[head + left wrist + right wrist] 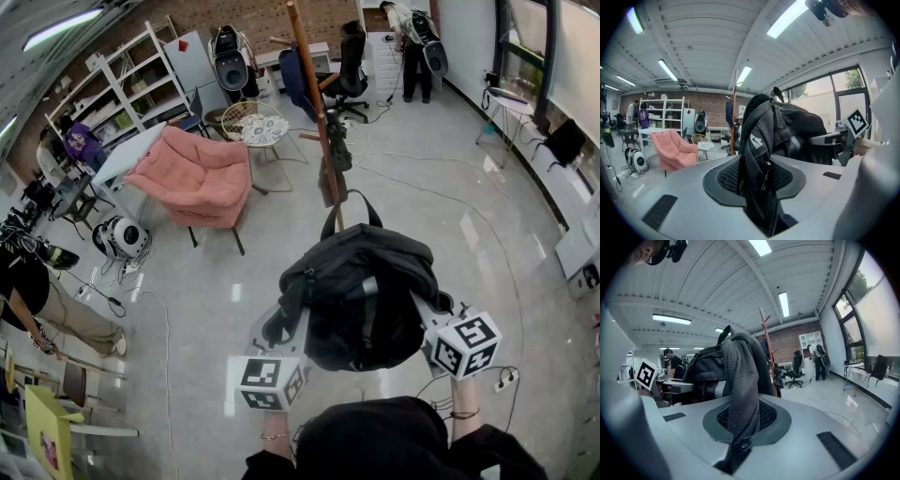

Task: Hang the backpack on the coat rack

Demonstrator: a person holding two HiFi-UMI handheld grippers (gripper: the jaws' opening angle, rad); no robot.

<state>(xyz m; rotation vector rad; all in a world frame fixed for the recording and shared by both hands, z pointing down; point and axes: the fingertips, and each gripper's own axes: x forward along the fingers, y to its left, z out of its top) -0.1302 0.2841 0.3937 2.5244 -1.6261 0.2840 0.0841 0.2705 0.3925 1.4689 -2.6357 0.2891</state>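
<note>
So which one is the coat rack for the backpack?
Find the big pink armchair in the head view. Just right of it, past the little round table, stands the coat rack: the only tall, thin brown wooden pole with short pegs.

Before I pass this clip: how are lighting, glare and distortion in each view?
Head view: strong fisheye bending, lights glaring off the glossy floor, backpack sharp. Left gripper view: dark vignetted corners, bright window, backpack mesh crisp. Right gripper view: same vignette, ceiling strip light blown out.
</note>
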